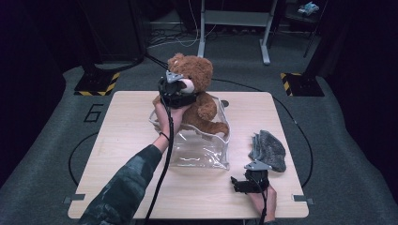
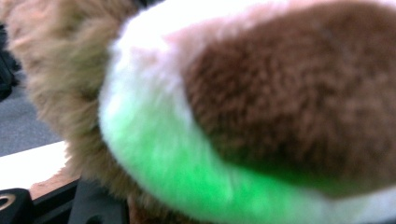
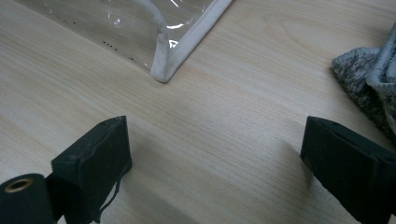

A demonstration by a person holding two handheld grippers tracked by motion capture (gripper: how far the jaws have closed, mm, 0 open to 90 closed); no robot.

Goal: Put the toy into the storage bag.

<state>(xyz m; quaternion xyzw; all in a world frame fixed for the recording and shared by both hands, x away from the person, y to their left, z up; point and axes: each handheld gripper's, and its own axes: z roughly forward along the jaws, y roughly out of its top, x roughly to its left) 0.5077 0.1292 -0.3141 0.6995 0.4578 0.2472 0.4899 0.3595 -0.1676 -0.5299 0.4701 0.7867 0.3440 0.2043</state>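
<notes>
**Teddy bear held at the mouth of the clear bag**

Our left gripper presses against the teddy bear at its muzzle; whether the jaws clamp the plush or just rest around it we cannot tell. In the left gripper view the bear's muzzle looms close and blurred: a pale, fluffy patch with a dark brown nose, ringed by shaggy tan fur, with a green tint along its lower edge. The bear sits upright, its lower body inside the open top of the clear plastic bag, which lies near the middle of the table. Our right gripper rests on the wood with jaws spread wide and empty, just beside the grey knitted cloth.
</notes>
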